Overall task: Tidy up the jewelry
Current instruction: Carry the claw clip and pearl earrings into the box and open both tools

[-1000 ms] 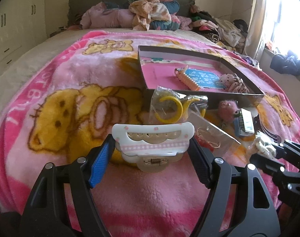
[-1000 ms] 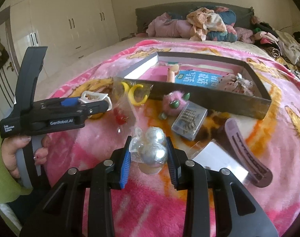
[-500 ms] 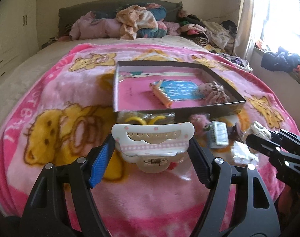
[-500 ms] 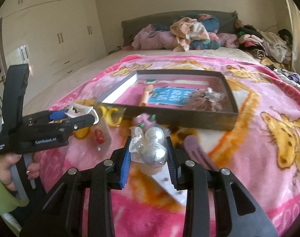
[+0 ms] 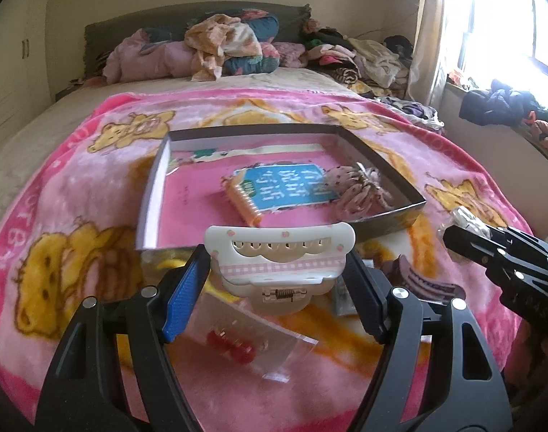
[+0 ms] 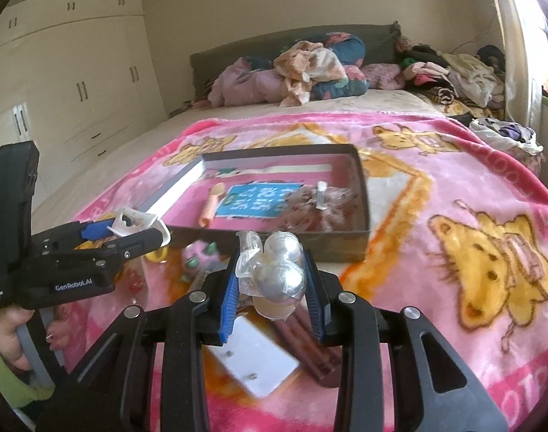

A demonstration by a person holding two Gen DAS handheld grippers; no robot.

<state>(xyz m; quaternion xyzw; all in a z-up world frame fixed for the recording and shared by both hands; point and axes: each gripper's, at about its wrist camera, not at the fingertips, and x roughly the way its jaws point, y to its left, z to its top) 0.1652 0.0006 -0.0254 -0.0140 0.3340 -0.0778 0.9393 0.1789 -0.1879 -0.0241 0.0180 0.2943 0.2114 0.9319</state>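
Left gripper (image 5: 279,280) is clamped on a white hair claw clip (image 5: 279,264) — held above the pink blanket (image 5: 75,194), just short of the open box (image 5: 389,225). Right gripper (image 6: 272,288) is clamped on a bag of silver balls (image 6: 279,273) — also in front of the box.

A big pink blanket (image 5: 93,194) with yellow teddy bears covers the bed out in front of the grippers. Far ahead, a heap of clothes (image 6: 310,68) leans on the dark headboard (image 6: 237,50). White cupboards (image 6: 79,82) stand off to the left. A bright window (image 5: 508,25) shines on the right, with dark clothes (image 5: 500,104) on its sill.
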